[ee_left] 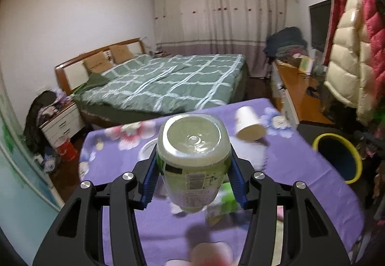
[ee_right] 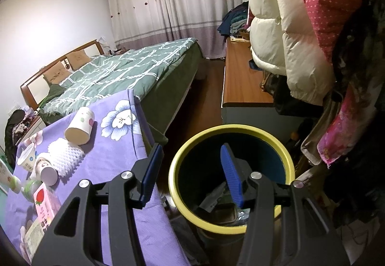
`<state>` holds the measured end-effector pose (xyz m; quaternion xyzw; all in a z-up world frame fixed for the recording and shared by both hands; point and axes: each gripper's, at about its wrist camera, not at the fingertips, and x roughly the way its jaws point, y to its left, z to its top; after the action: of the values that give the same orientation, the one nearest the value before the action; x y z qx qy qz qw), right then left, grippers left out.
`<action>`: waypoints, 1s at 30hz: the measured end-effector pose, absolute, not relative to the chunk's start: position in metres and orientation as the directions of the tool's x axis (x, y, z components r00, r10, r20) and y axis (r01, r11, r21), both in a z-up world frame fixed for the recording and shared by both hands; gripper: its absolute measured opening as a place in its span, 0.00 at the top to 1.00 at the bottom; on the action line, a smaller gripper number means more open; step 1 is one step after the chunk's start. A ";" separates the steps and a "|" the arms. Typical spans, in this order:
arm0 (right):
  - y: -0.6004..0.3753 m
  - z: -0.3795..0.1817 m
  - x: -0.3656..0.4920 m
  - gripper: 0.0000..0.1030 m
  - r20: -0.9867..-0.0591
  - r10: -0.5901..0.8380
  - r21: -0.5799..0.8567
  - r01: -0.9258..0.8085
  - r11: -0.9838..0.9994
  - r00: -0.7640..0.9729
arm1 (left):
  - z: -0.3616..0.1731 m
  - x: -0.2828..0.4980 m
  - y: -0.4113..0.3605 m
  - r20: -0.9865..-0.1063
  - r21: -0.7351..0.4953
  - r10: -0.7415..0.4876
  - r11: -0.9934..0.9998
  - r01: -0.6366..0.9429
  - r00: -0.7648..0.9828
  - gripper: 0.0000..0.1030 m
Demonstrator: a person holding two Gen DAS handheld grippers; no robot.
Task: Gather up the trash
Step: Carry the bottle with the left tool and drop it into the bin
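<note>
Left claw (ee_left: pixel 192 165) clamps clear plastic bottle w/ green label (ee_left: pixel 192 152) above purple floral worktop (ee_left: pixel 288 169); right claw (ee_right: pixel 190 174) half-wide, empty over yellow-rimmed bin (ee_right: pixel 231 225), some trash inside; paper cups (ee_right: pixel 79 126) etc left

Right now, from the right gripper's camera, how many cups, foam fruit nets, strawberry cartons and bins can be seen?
Cups: 3
Foam fruit net: 1
Strawberry carton: 1
Yellow-rimmed bin: 1
Total: 6
</note>
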<state>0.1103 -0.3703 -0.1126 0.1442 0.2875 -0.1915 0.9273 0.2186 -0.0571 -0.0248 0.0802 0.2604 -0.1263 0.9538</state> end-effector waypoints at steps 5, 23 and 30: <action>-0.384 -0.115 0.099 0.53 -0.595 -0.277 0.155 0.446 0.881 0.754 | 0.001 0.212 -0.100 -0.497 0.061 -0.288 0.930 0.364 0.819 0.50; -0.464 -0.133 0.045 0.53 -0.619 -0.326 0.190 0.538 0.821 0.715 | -0.036 0.217 -0.391 -0.589 -0.021 -0.588 0.697 0.717 0.554 0.50; -0.479 -0.138 0.033 0.53 -0.626 -0.341 0.197 0.565 0.801 0.701 | -0.077 0.228 -0.443 -0.653 -0.058 -0.577 0.685 0.726 0.491 0.50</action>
<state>0.0333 -0.4788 -0.1382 0.1907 0.2939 -0.2508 0.9024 0.2284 -0.4427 -0.0770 0.1130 0.3310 -0.3805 0.8561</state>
